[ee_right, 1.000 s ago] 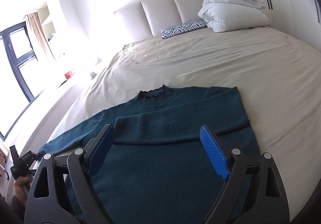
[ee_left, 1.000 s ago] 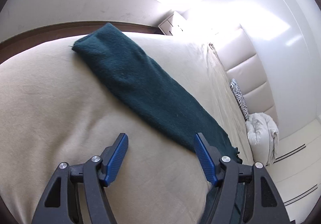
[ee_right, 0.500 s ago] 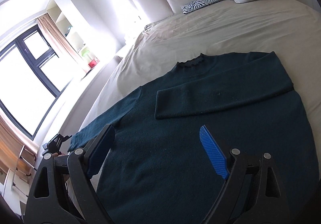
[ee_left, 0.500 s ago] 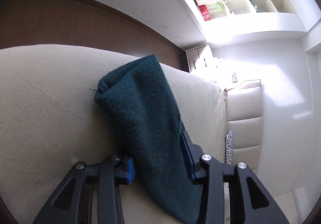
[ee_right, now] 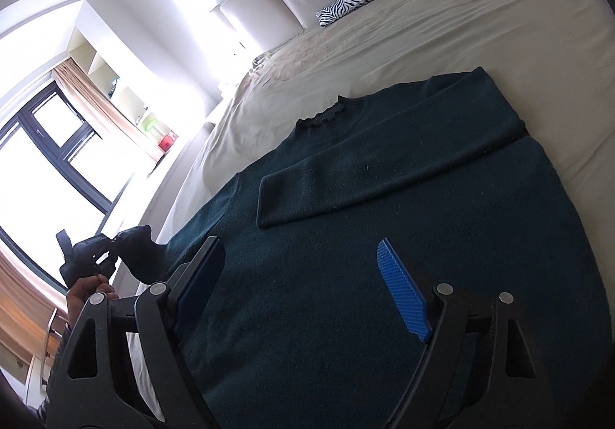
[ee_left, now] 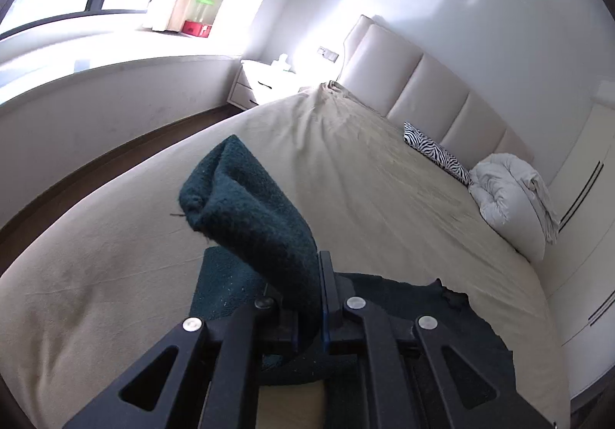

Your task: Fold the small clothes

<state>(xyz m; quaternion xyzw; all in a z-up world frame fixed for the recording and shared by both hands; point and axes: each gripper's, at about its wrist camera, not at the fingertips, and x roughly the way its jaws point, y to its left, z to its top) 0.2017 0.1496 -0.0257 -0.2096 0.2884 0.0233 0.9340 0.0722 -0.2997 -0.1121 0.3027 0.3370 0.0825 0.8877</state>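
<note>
A dark teal sweater lies flat on the beige bed, with one sleeve folded across its chest. My left gripper is shut on the other sleeve and holds it up off the bed, the cuff standing above the jaws. In the right wrist view that left gripper shows at the sweater's left edge, in a hand. My right gripper hovers over the sweater's body. Its jaws are closing, still wide apart, with nothing pinched between the pads.
A padded headboard, a zebra pillow and a bundled white duvet are at the bed's far end. A white nightstand and a strip of dark floor lie beside the bed, under the window.
My left gripper closed on the outstretched sleeve, lifted it off the bed and swung round toward the headboard. My right gripper sank and rolled over the sweater's body.
</note>
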